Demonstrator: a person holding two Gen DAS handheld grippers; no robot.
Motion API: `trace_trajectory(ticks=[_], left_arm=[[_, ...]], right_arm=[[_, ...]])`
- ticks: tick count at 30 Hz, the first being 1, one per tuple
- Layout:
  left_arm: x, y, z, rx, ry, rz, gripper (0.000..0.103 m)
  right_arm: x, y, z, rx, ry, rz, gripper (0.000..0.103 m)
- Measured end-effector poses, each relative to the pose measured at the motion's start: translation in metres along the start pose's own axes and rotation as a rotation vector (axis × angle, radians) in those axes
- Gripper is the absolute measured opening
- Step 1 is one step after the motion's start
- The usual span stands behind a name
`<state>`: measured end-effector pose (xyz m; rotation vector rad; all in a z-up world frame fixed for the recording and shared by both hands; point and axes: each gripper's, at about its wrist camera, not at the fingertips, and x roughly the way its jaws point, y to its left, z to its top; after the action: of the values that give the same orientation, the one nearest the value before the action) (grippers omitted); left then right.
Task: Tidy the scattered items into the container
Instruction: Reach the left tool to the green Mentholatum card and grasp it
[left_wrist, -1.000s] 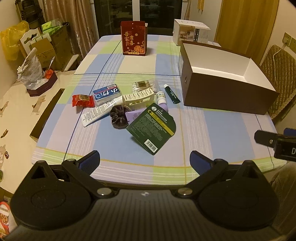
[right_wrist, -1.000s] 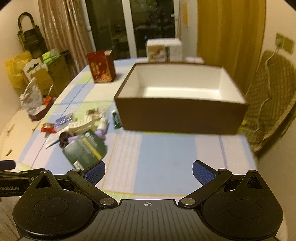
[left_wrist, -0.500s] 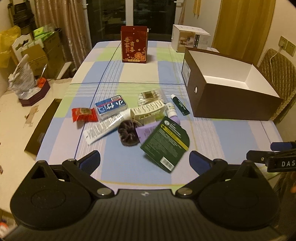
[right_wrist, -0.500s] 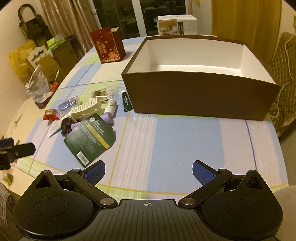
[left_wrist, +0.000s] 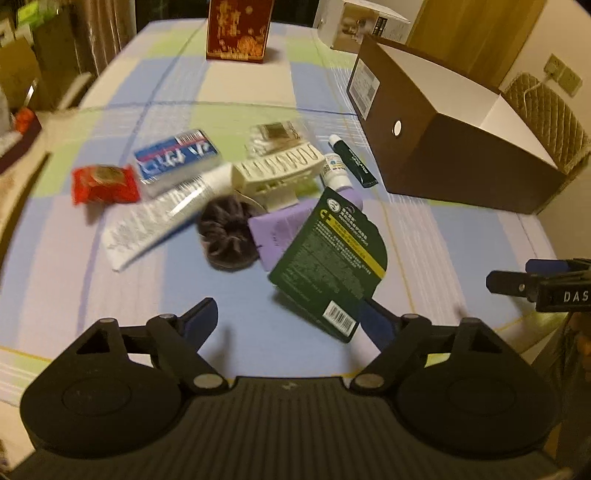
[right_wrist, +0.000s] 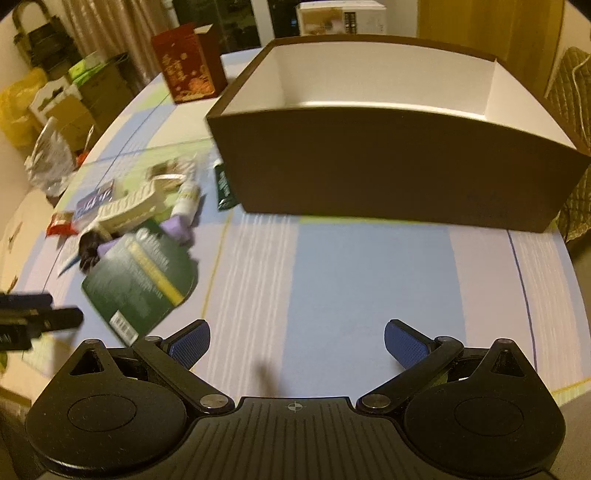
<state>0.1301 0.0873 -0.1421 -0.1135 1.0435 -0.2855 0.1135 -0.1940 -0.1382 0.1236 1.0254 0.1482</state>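
My left gripper is open low over the checked tablecloth, just short of a pile of small items. A dark green packet is nearest, its near corner beside my right finger. Behind it lie a dark scrunchie, a purple pouch, a white tube, a cream clip, a blue pack, a red snack packet, a small white bottle and a dark green tube. My right gripper is open and empty in front of the empty brown box, with the green packet to its left.
A red gift box and a white carton stand at the table's far end. A quilted chair sits beyond the brown box. Bags and cartons crowd the floor on the left. The table edge runs just under both grippers.
Both grippers have moved forward and lower over the table. The left one has come close to the green packet, the right one nearer the brown box. Both stay open.
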Motion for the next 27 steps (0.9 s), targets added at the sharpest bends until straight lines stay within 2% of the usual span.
trace_trajectory(ticks=[5,7,8,11,12,14,18,24,27], left_arm=[[0.023,0.011,0.003,-0.082,-0.006,-0.069,0.072],[0.029,0.014,0.006,-0.104,-0.009,-0.087,0.064],[0.030,0.016,0.007,-0.112,-0.017,-0.099,0.051],[0.034,0.015,0.009,-0.106,-0.009,-0.117,0.027],[0.034,0.013,0.009,-0.088,-0.009,-0.123,0.022],[0.029,0.007,0.010,-0.051,-0.022,-0.121,0.019],[0.011,-0.020,0.012,0.108,-0.094,-0.083,0.013],[-0.006,-0.085,-0.007,0.479,-0.204,0.001,0.007],[0.004,-0.109,-0.023,0.624,-0.173,0.017,0.008]], right_arm=[[0.009,-0.015,0.005,0.042,0.012,-0.036,0.103],[0.013,-0.020,0.006,0.070,0.031,-0.038,0.103],[0.015,-0.022,0.006,0.081,0.039,-0.038,0.103],[0.018,-0.023,0.008,0.080,0.045,-0.046,0.103],[0.017,-0.023,0.007,0.070,0.043,-0.051,0.103],[0.015,-0.022,0.006,0.048,0.038,-0.065,0.103],[0.011,-0.020,0.004,0.015,0.010,-0.092,0.103],[0.001,-0.030,0.003,0.039,-0.026,-0.120,0.103],[-0.005,-0.040,0.003,0.073,-0.041,-0.130,0.103]])
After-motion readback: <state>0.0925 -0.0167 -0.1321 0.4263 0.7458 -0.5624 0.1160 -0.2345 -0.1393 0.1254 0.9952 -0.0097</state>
